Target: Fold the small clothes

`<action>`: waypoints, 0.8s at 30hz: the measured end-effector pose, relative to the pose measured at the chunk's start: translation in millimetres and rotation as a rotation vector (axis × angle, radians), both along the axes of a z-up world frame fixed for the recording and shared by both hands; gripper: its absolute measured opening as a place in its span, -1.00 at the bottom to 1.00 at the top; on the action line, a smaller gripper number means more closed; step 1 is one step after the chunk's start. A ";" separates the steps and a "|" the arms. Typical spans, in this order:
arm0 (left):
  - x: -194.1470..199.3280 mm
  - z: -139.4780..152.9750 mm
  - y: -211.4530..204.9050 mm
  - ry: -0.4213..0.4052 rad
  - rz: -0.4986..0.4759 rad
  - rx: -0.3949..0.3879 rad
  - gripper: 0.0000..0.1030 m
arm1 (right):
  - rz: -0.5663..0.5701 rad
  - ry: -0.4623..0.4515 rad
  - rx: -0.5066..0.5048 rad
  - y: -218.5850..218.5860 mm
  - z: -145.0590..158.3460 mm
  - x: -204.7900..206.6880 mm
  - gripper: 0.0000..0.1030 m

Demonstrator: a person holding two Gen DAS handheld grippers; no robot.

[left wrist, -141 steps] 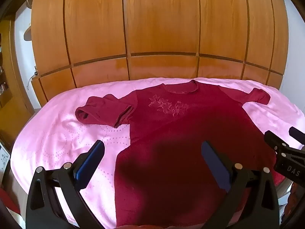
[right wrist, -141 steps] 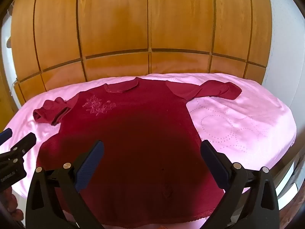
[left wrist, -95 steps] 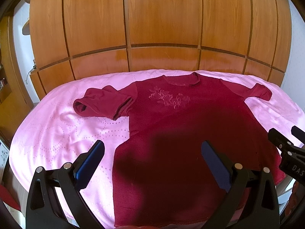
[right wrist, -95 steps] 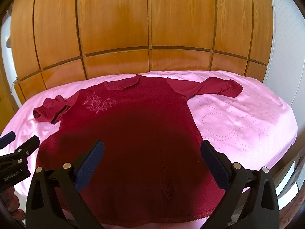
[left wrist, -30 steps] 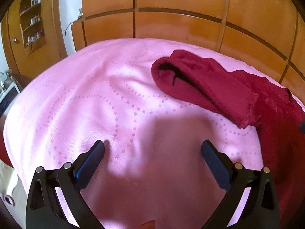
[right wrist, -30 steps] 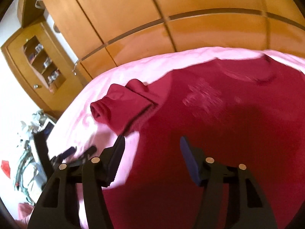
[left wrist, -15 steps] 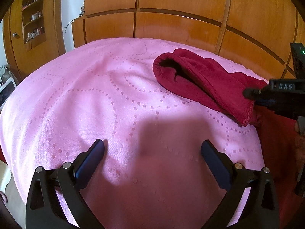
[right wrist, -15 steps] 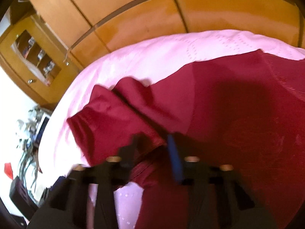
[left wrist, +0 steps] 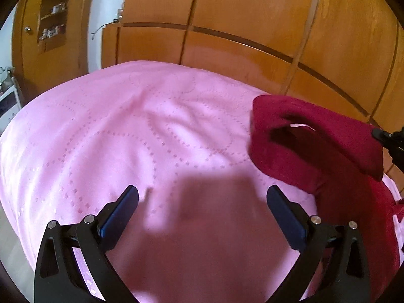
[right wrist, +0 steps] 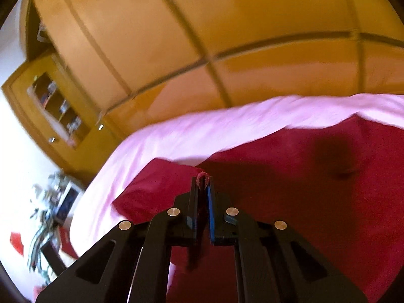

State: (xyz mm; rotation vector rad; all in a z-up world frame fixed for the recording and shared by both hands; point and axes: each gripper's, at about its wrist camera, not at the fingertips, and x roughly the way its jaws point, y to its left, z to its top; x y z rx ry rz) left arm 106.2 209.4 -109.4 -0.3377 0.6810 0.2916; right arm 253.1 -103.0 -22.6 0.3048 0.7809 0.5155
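A dark red long-sleeved top [right wrist: 315, 189] lies on the pink bedspread [left wrist: 126, 139]. Its left sleeve [left wrist: 310, 141] is lifted off the bed, cuff opening facing me in the left wrist view. My right gripper [right wrist: 202, 184] is shut on a pinch of the sleeve's fabric [right wrist: 202, 176]; its black tip shows at the right edge of the left wrist view [left wrist: 388, 139]. My left gripper [left wrist: 202, 199] is open and empty over bare bedspread, to the left of the sleeve.
Wooden wardrobe panels [left wrist: 240, 25] stand right behind the bed. A wooden cabinet with glass shelves [left wrist: 53, 12] is at the far left. Clutter lies on the floor by the bed's left side [right wrist: 48, 214].
My right gripper has closed on the sleeve and lifted it off the bed. My left gripper has stayed open over the bedspread, left of the sleeve.
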 end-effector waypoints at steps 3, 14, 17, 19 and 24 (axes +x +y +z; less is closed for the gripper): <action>5.1 3.7 -5.7 -0.003 -0.026 0.006 0.96 | -0.093 -0.002 -0.021 -41.3 0.7 7.1 -0.89; 39.2 6.3 -34.2 0.037 -0.130 -0.019 0.96 | -0.337 0.198 0.021 -134.7 -81.3 29.9 -0.59; 48.8 8.9 -40.1 0.036 -0.145 -0.002 0.96 | -0.355 0.201 0.174 -150.6 -83.0 10.6 0.25; 55.7 7.6 -45.0 0.040 -0.148 0.001 0.96 | -0.353 0.177 0.204 -152.5 -77.8 -7.0 0.26; 79.2 -1.6 -63.2 0.092 -0.182 -0.009 0.96 | -0.297 0.223 0.106 -131.2 -86.9 -8.4 0.14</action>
